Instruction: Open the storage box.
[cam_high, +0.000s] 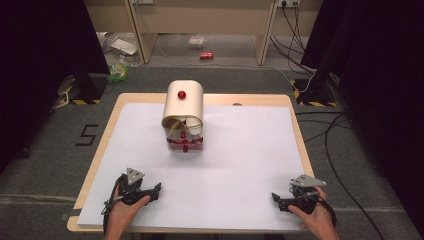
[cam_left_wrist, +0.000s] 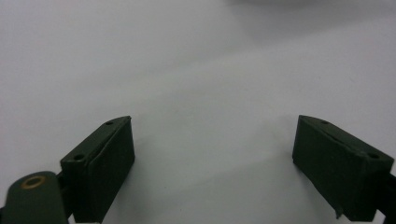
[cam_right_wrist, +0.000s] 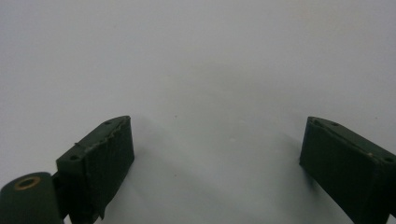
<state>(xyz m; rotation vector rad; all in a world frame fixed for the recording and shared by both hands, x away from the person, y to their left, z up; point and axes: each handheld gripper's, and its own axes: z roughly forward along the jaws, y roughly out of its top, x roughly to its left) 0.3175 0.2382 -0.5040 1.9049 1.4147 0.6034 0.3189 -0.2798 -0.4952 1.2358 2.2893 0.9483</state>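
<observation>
A cream box with a rounded roll-top lid (cam_high: 183, 116) stands on the white sheet at the table's far middle; a red knob (cam_high: 181, 94) sits on its lid and red and pale items show through its open front. My left gripper (cam_high: 157, 190) rests near the front left edge, held by a hand, far from the box. My right gripper (cam_high: 276, 200) rests near the front right edge in the other hand. In the left gripper view the gripper (cam_left_wrist: 212, 163) stands open over bare white sheet. In the right gripper view the gripper (cam_right_wrist: 217, 165) is also open, nothing between its jaws.
The white sheet (cam_high: 240, 150) covers most of the wooden table (cam_high: 100, 145). Cables (cam_high: 330, 135) lie on the floor to the right, clutter and a red can (cam_high: 206, 55) beyond the table's far edge. Dark curtains flank both sides.
</observation>
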